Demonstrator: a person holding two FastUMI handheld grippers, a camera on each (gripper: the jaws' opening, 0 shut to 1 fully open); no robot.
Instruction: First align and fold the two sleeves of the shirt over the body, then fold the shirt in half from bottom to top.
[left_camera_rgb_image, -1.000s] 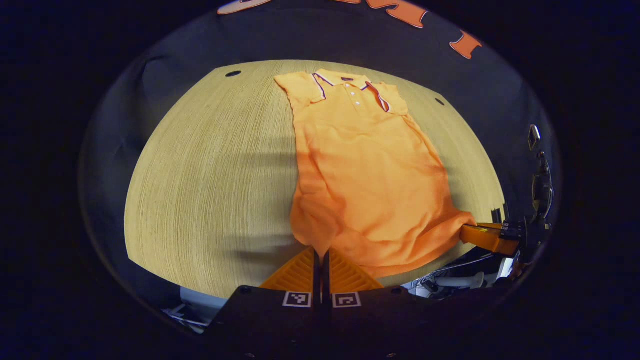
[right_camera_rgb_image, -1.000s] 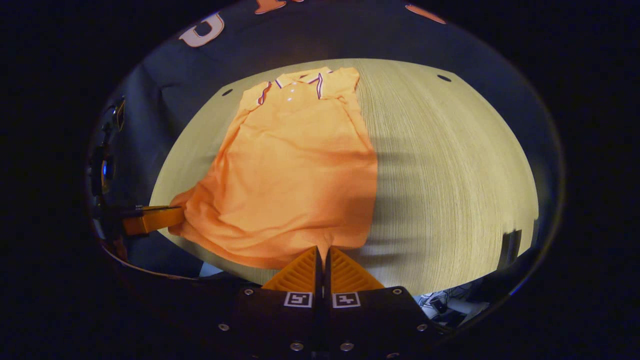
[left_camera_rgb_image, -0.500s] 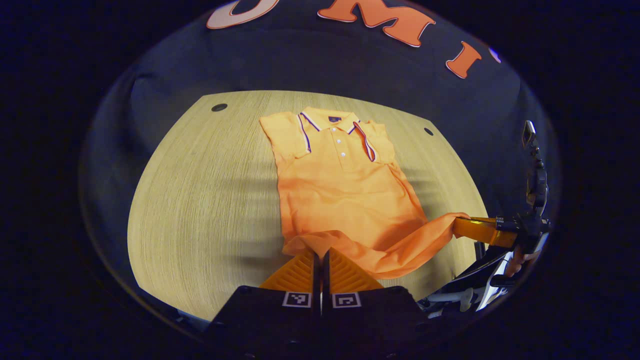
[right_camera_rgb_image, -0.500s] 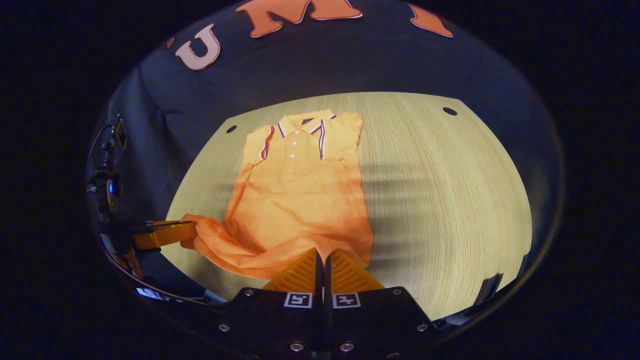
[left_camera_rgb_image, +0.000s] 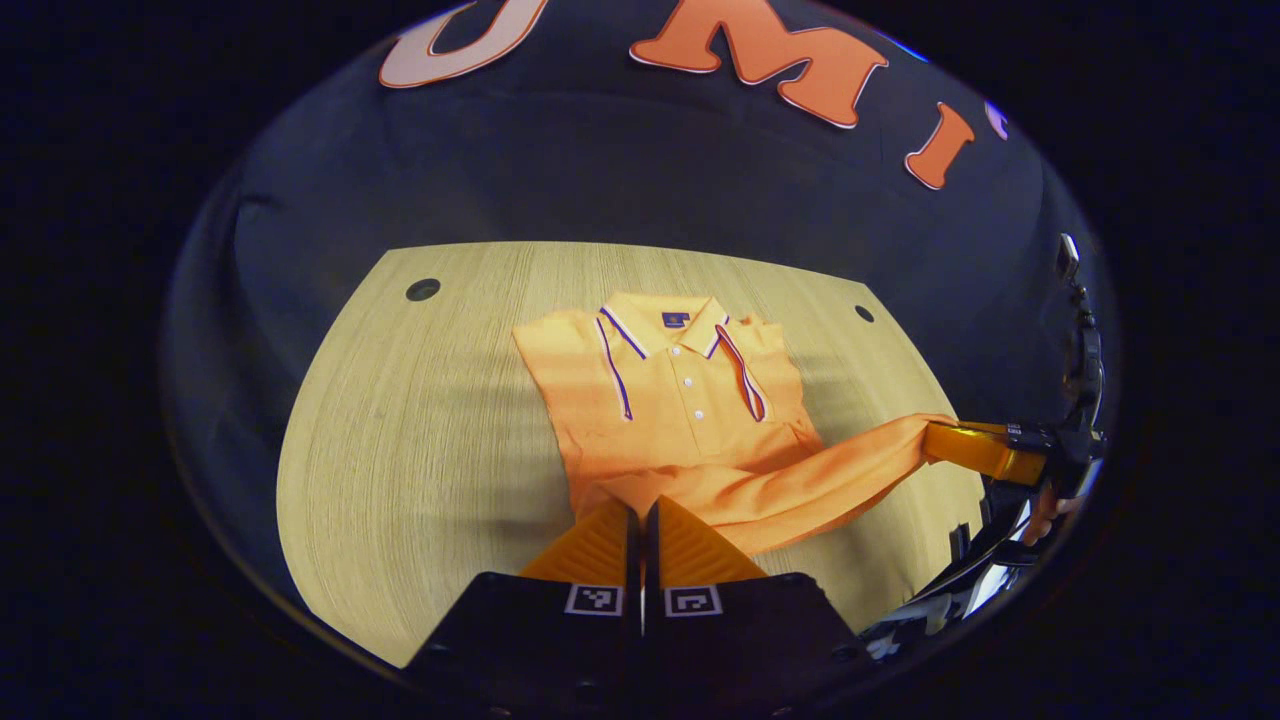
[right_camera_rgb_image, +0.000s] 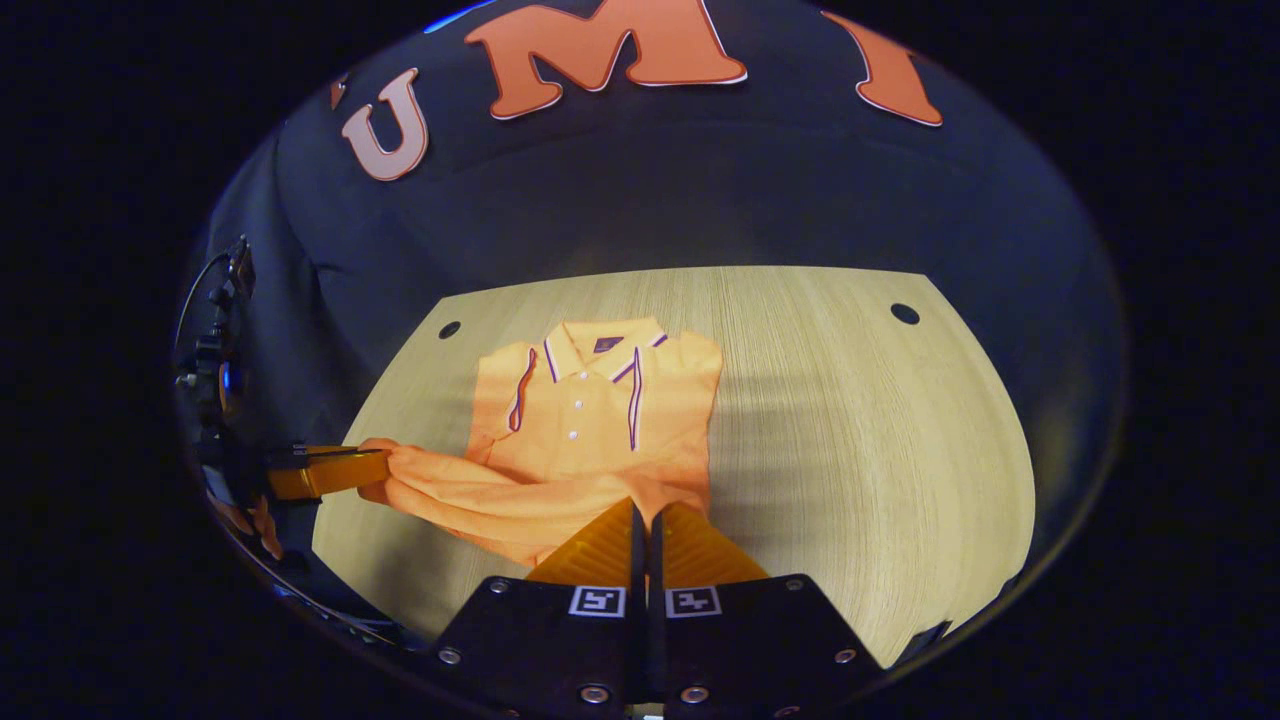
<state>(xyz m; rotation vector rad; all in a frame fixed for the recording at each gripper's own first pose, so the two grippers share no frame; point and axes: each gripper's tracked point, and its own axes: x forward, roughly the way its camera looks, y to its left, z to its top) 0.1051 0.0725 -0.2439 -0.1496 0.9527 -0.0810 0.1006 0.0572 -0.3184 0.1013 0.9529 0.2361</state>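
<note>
An orange short-sleeved polo shirt with striped collar trim (left_camera_rgb_image: 680, 400) lies on the pale wood-grain worktop (left_camera_rgb_image: 420, 440), collar toward the booth's dark wall, both sleeves folded in over the body. Its bottom hem is lifted off the worktop and carried over the lower body, hanging as a sagging band of cloth between the 2 claws.

In the left gripper view, the left claw (left_camera_rgb_image: 640, 512) sits at the bottom of the picture with its 2 fingers pressed together, a corner of the hem pinched between them. Off to the right of that view, the right claw (left_camera_rgb_image: 965, 448) grips the other hem corner, its fingers closed on the cloth, and part of the hand (left_camera_rgb_image: 1045, 510) holding it shows below it.

In the right gripper view, the right claw (right_camera_rgb_image: 645, 515) is likewise closed tight on the hem, with the shirt's (right_camera_rgb_image: 600, 400) buttoned placket and collar lying flat just beyond it. The left claw (right_camera_rgb_image: 345, 468) appears at the left edge, clamped on the far end of the raised hem. The worktop (right_camera_rgb_image: 860, 430) is bare wood to the right of the shirt, with 2 small dark round holes near its far corners.
</note>
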